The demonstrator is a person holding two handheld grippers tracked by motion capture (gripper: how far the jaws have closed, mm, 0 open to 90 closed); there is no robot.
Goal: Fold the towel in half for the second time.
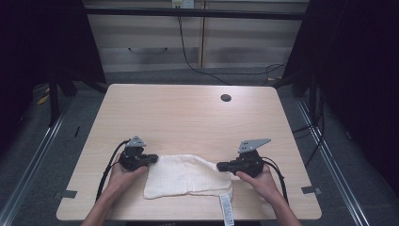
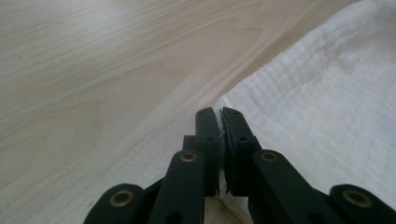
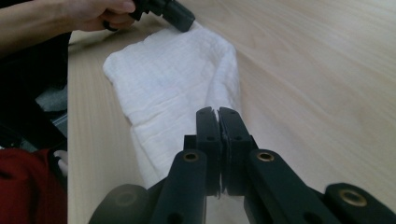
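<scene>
The left gripper [image 1: 151,159] pinched the white cloth's [image 1: 183,176] far-left corner, while the right gripper [image 1: 220,165] pinched its far-right edge, jaws pressed together.

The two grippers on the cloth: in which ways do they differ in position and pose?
The left gripper pinches the white cloth at its far left corner; the right gripper pinches its right end. The left gripper points right, the right gripper points left, so they face each other. Both have jaws shut on cloth, and each is held by one hand.

High view looks down on the bench [image 1: 188,113] from above; both gripper views skim close, sharing the white cloth [image 1: 183,176].
</scene>
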